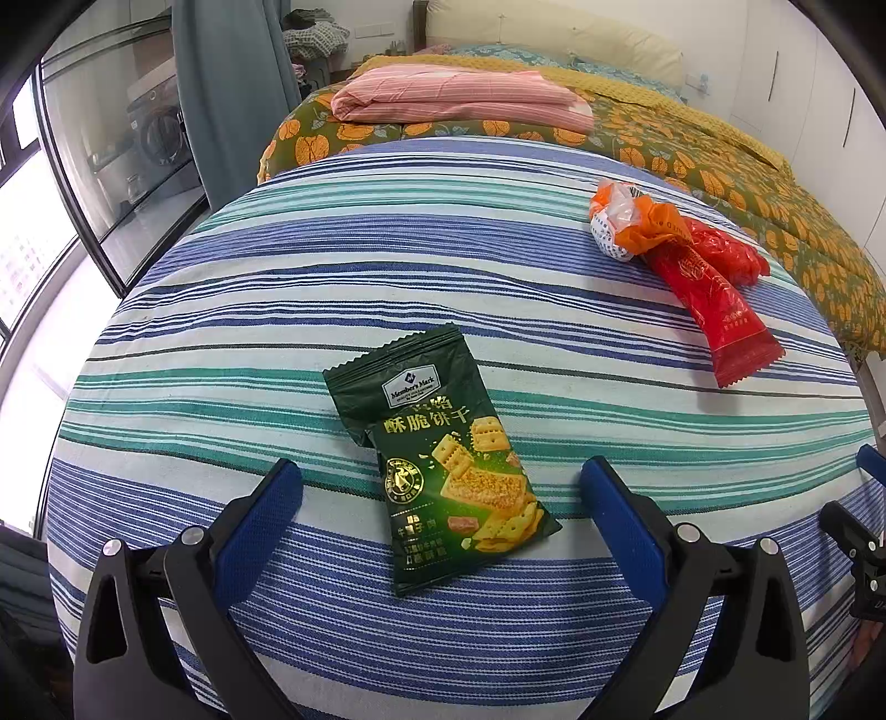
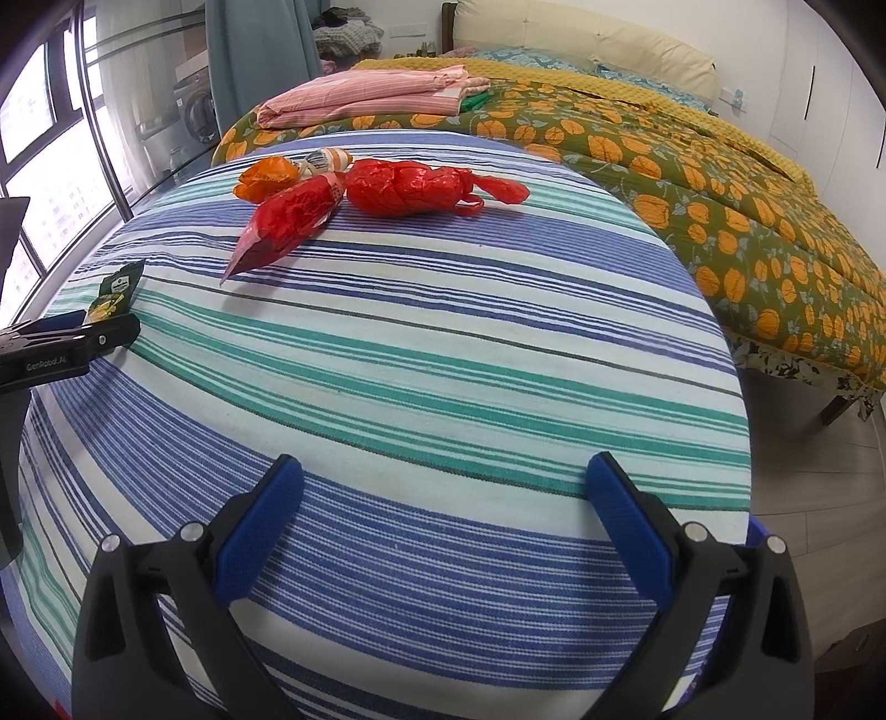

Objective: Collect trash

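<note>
Striped cloth (image 1: 498, 288) beside an orange-patterned bed (image 2: 720, 210) carries a green cracker packet (image 1: 443, 465) and red wrappers (image 2: 387, 194); left gripper (image 1: 441, 487) and right gripper (image 2: 444, 487) gape wide, empty.

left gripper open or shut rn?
Open. The left gripper has its blue fingers spread wide either side of the green cracker packet, not touching it.

A striped cloth (image 1: 387, 266) of blue, teal and white bands covers the near surface. Behind it stands a bed under a green quilt (image 2: 720, 221) with orange flowers, a yellow blanket (image 2: 653, 91) along its far side. A folded pink sheet (image 1: 459, 99) lies on the quilt. A cream headboard (image 2: 581, 39) stands behind. A grey-blue curtain (image 1: 232, 83) hangs left, beside a washing machine (image 1: 160, 138) behind glass.
</note>
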Demonstrator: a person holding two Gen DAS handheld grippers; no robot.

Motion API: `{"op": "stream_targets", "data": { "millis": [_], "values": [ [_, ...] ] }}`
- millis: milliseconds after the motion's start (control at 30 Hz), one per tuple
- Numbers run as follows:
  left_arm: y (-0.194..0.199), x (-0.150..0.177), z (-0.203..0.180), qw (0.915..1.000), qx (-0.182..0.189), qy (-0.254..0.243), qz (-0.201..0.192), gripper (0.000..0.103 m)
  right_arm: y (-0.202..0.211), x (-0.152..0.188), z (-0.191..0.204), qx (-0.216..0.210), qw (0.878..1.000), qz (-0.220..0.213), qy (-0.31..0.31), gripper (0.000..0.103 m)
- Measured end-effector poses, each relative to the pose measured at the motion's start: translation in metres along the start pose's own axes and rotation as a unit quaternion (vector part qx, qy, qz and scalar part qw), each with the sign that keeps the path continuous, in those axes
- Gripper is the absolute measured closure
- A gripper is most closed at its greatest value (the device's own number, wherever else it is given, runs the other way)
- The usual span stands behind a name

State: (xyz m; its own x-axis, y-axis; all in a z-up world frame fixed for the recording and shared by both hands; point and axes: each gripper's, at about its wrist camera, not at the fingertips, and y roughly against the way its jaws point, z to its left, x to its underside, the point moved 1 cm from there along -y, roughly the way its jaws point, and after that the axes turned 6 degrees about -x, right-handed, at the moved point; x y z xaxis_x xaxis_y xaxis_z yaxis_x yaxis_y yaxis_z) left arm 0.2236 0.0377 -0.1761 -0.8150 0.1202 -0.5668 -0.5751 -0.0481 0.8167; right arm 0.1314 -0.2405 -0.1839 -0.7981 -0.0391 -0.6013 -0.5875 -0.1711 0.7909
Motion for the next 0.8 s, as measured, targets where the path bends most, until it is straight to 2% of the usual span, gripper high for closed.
{"op": "stream_targets", "data": {
  "millis": [800],
  "values": [
    [0.0002,0.0000,0.0000,1.0000,0.000,0.000,0.000,0.004,0.0002,-0.0005,-0.0003,0.005,1.000,0.000,-0.003,0.005]
  ]
}}
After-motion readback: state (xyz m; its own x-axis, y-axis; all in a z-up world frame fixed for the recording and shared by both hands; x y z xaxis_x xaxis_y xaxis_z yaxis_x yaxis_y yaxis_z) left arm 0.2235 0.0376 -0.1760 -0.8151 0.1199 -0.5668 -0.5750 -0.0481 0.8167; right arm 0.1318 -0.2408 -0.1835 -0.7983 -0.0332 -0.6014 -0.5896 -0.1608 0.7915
